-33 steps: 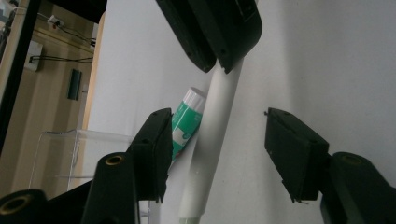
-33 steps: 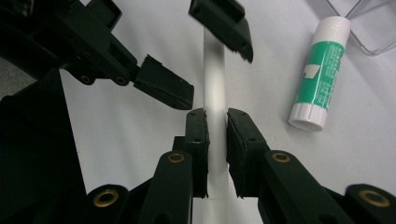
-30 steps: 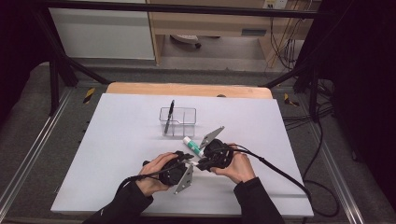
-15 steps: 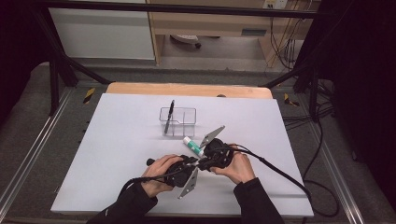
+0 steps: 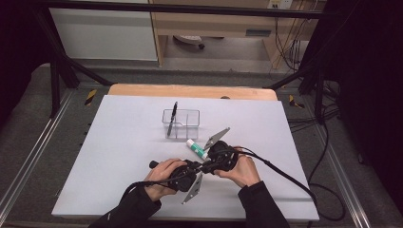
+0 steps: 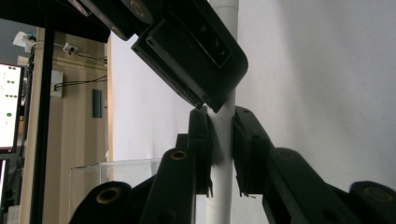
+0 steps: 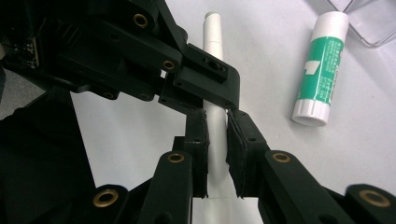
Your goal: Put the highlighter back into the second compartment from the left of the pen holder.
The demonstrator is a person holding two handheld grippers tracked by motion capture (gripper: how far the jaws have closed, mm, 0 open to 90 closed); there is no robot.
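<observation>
Both claws, the left (image 6: pixel 223 149) having just been closing, clenched one white pen (image 7: pixel 215 126) above the worktop (image 5: pixel 119 142), seemingly to uncap it, cap not yet off, glue stick (image 7: pixel 322 70) untouched.

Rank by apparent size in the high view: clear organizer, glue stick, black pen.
1. clear organizer, largest.
2. black pen, standing in it, longer than the glue stick.
3. glue stick, shortest, though thicker than the pen.

The high view looks forward and down on the surface (image 5: pixel 119 156); both gripper views sit close, sharing one white pen (image 7: pixel 214 70).
</observation>
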